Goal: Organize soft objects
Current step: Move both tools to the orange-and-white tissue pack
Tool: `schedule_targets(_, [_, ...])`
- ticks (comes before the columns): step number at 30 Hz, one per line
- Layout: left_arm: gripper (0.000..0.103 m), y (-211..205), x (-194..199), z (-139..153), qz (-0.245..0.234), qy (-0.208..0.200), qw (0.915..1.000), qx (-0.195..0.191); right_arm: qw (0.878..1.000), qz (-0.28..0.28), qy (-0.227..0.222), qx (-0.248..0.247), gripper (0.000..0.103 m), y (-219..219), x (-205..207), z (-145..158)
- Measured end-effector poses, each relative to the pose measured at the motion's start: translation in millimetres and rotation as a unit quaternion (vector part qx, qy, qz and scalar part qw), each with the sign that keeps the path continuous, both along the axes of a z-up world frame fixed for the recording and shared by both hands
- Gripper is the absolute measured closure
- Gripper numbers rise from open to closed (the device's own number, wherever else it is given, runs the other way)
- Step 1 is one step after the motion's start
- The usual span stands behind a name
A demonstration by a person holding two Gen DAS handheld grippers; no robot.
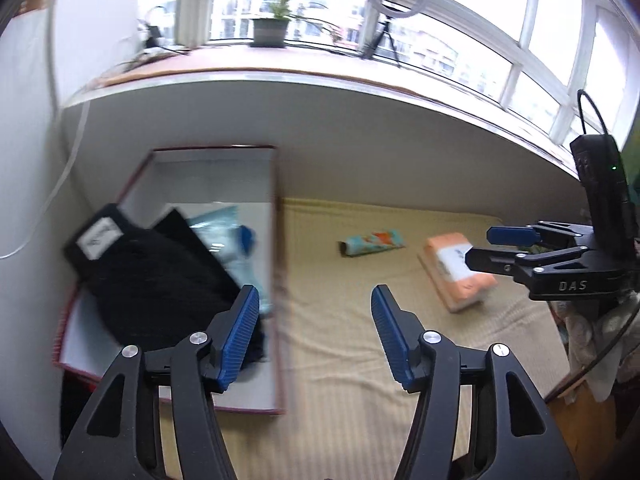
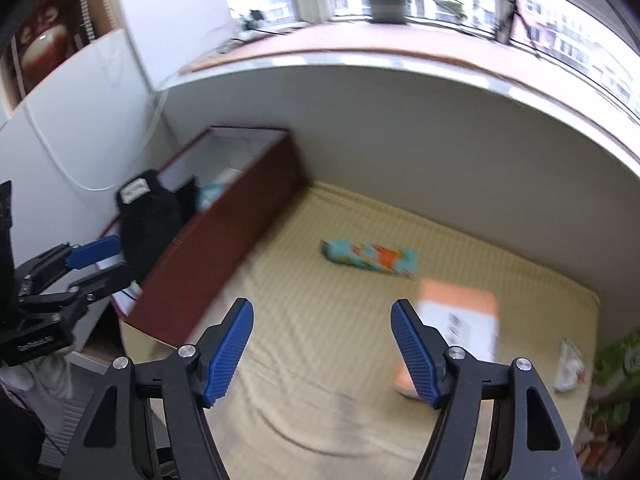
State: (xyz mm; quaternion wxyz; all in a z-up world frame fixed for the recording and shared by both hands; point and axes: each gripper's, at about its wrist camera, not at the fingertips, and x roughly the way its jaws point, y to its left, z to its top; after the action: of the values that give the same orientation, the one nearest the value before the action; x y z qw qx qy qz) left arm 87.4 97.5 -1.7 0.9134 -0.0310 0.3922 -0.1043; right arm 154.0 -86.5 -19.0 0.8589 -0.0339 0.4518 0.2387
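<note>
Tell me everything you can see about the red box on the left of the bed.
The red box is a long, open-topped rectangular box with dark red outer walls and a pale, white-looking inside, apparently stiff card. It sits on the yellowish bed cover, beside the white wall. Inside lie a black garment with a white label, draped over the far rim, and a light blue packet partly under it. Neither gripper touches the box.
</note>
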Motion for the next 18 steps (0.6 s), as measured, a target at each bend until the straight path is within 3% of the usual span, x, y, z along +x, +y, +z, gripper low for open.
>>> schedule_targets(11, [0.045,-51,20,-26,-0.049,0.044,0.9966,-0.049,0.997,-0.068,0.033,0.032,0.035,-83,-4,-19])
schedule_targets(14, [0.039,-66,25,-36,-0.059,0.060,0.9944,-0.063,0.994,-0.082,0.050,0.047,0.035,-101,-2,-28])
schedule_targets(18, [0.038,-89,35,-47,-0.074,0.078,0.9909,-0.080,0.990,-0.097,0.068,0.072,0.035,-124,1,-37])
